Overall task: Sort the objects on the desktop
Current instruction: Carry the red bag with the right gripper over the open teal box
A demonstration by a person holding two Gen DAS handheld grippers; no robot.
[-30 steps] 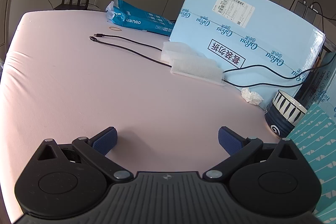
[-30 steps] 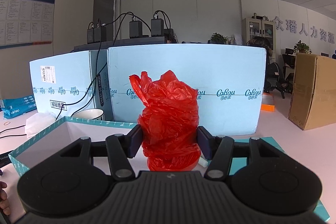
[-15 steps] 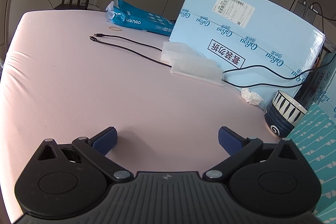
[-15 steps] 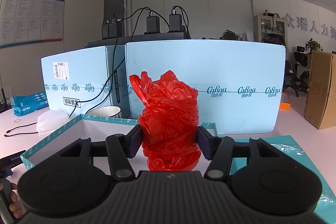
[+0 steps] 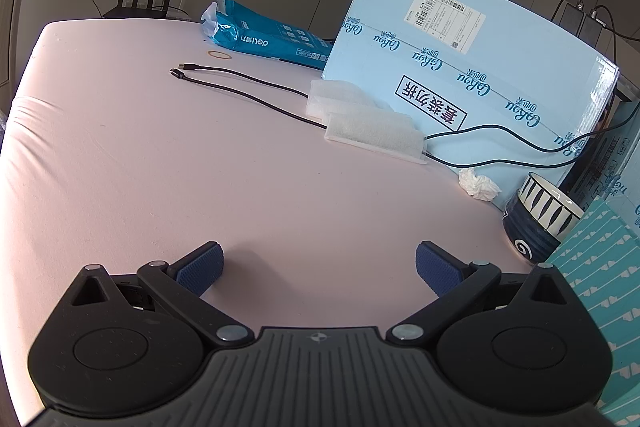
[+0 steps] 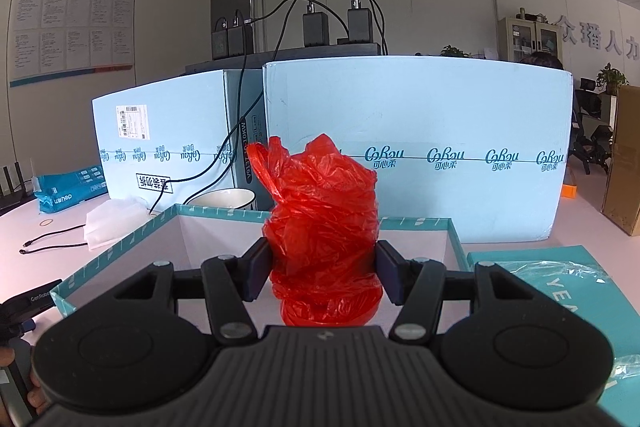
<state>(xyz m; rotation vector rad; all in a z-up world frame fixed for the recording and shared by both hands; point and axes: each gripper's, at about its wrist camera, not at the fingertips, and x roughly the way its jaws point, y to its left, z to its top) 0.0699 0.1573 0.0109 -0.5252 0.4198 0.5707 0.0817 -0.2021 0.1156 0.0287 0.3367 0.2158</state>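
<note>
Fingers, left wrist view: left gripper (image 5: 319, 267) shows two blue ribbed pads (image 5: 200, 268) spread wide, nothing between them, low over the pale pink tabletop (image 5: 168, 167).
Desk items, left wrist view: two black cable ends (image 5: 188, 71) lie near the middle; white foam pads (image 5: 372, 131) sit against the tall light-blue printed carton (image 5: 472, 83); a crumpled white tissue (image 5: 478, 183) lies just beside a dark blue and white patterned ceramic cup (image 5: 538, 217).
Box edge, left wrist view: teal patterned box wall (image 5: 600, 275) shows at the right, beside the cup.
Fingers, right wrist view: right gripper (image 6: 322, 273) clamps a crumpled red plastic bag (image 6: 324, 227) from both sides; the pads press into its lower half.
Bag position, right wrist view: held upright in front of and above the open teal cardboard box with white interior (image 6: 132, 247).
Lid, right wrist view: teal box lid (image 6: 560, 275) lies to the right of the box.
Doing it well: likely the bag goes into the box. Carry it past the near wall, lower it toward the box floor, then release. Thin plastic may cling to the pads or spring upward, so open fully and withdraw straight back.
</note>
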